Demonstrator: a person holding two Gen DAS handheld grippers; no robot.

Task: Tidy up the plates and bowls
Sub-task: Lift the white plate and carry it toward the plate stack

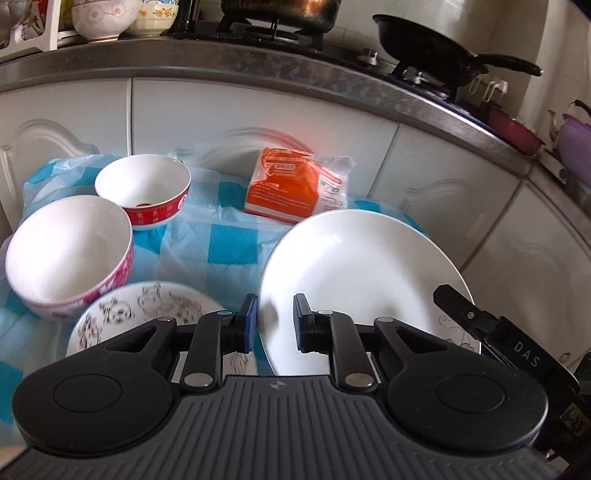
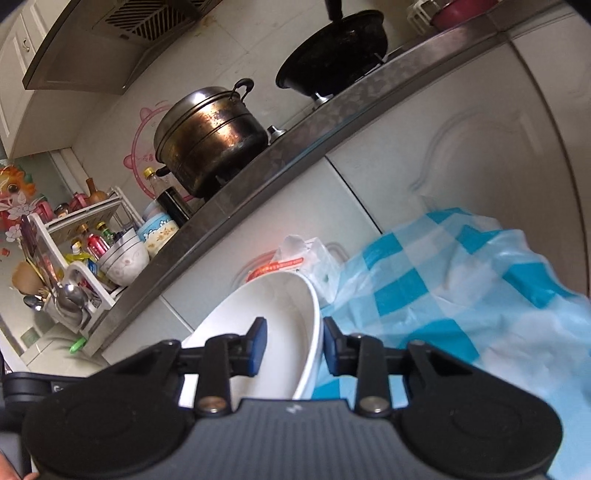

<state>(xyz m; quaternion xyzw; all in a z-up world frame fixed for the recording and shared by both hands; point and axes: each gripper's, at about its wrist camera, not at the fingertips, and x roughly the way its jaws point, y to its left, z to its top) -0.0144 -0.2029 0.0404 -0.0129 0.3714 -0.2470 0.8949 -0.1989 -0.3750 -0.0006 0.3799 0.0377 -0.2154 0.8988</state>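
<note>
Crockery sat on a low counter draped in a blue-and-white checked cloth (image 1: 229,236), pushed up against white cabinet doors (image 1: 443,192). The white plate (image 1: 351,266) was round, so it had no long axis to speak of. Its hollow faced up and tipped a little toward me. It lay to the right on the cloth, just beside the patterned plate (image 1: 147,306). The left tool (image 1: 275,314) was clamped on its near left rim, blue pads close together. The right tool (image 2: 294,332) had the opposite rim between its pads and looked to be gripping it. I counted two plates, the white one and the one with cartoon drawings. There were two bowls on the cloth, both upright: a pink-patterned bowl (image 1: 66,254) at the left and a red-banded bowl (image 1: 144,184) behind it. One orange packet (image 1: 291,184) leaned near the cabinet doors behind the white plate. Above ran a steel-edged worktop (image 1: 258,62) carrying a tarnished pot (image 2: 210,140), a black pan (image 1: 424,48) and two more flowered bowls (image 1: 99,18). A cluttered white rack (image 2: 74,266) stood at its far end.
</note>
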